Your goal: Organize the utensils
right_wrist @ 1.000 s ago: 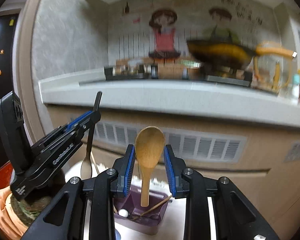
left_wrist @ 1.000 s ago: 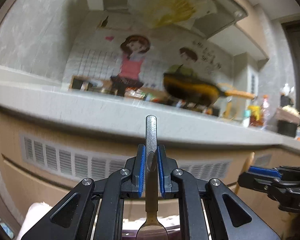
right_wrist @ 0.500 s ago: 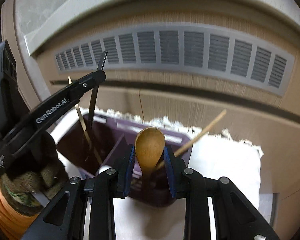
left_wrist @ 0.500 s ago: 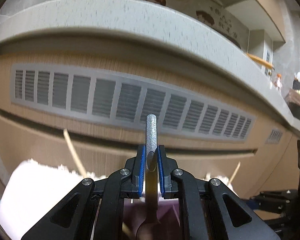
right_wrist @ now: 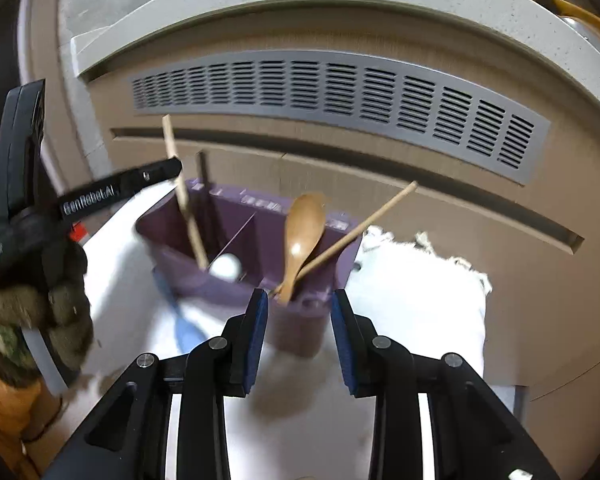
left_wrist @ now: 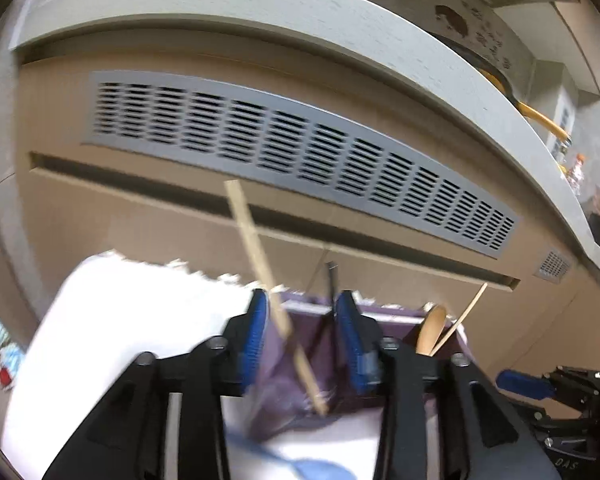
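Currently, as I read both feeds:
Left hand-held gripper [left_wrist: 302, 326]: jaws apart, gripping nothing, above the holder.
Right hand-held gripper [right_wrist: 298, 322]: jaws spread, empty.
Purple utensil holder [right_wrist: 236, 284]: on white cloth [right_wrist: 416, 292].
Wooden spoon [right_wrist: 302, 236]: standing tilted in right compartment beside a chopstick [right_wrist: 356, 230].
Metal spoon [right_wrist: 204, 188]: left compartment.

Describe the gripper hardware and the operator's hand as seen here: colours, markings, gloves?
Both grippers, left and right, have matte black angular linkage arms with silver pivot screws and ribbed blue finger pads. The left one's side reads "GenRobot.AI" in white. The hand holding it wears a dark camouflage-patterned glove over an orange sleeve. No cables visible.
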A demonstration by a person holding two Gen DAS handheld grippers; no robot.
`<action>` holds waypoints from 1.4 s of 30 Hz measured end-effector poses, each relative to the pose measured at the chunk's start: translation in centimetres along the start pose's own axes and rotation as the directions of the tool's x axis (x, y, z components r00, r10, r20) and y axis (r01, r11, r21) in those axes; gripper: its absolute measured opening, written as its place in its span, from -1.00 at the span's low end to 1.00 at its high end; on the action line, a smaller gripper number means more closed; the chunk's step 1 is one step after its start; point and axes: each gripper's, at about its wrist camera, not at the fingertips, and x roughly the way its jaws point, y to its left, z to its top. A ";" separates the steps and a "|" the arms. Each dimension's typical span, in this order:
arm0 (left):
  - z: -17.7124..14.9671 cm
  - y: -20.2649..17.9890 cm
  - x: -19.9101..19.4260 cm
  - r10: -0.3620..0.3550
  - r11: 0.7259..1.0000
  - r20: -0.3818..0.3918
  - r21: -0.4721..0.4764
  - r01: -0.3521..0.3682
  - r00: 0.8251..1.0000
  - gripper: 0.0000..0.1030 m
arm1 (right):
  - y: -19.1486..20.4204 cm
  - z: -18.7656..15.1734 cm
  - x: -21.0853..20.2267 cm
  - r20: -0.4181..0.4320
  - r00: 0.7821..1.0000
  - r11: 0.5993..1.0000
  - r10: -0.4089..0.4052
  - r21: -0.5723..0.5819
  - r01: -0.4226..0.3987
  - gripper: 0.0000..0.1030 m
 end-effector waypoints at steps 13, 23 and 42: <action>-8.6 4.5 -5.1 0.086 0.994 -0.289 0.082 -0.065 0.953 0.20 | 8.0 -3.4 8.8 -0.241 0.962 0.982 0.126 -0.108 -0.155 -0.30; -11.7 4.6 -6.8 0.050 0.998 -0.350 0.049 -0.036 0.935 0.29 | 9.1 -2.6 10.9 -0.255 0.962 0.982 0.102 -0.131 -0.139 -0.32; -17.2 -7.7 -7.4 -0.159 0.899 -0.520 0.275 0.341 0.839 0.29 | 1.0 -11.9 -1.8 -0.169 0.985 0.999 0.037 -0.012 -0.040 -0.63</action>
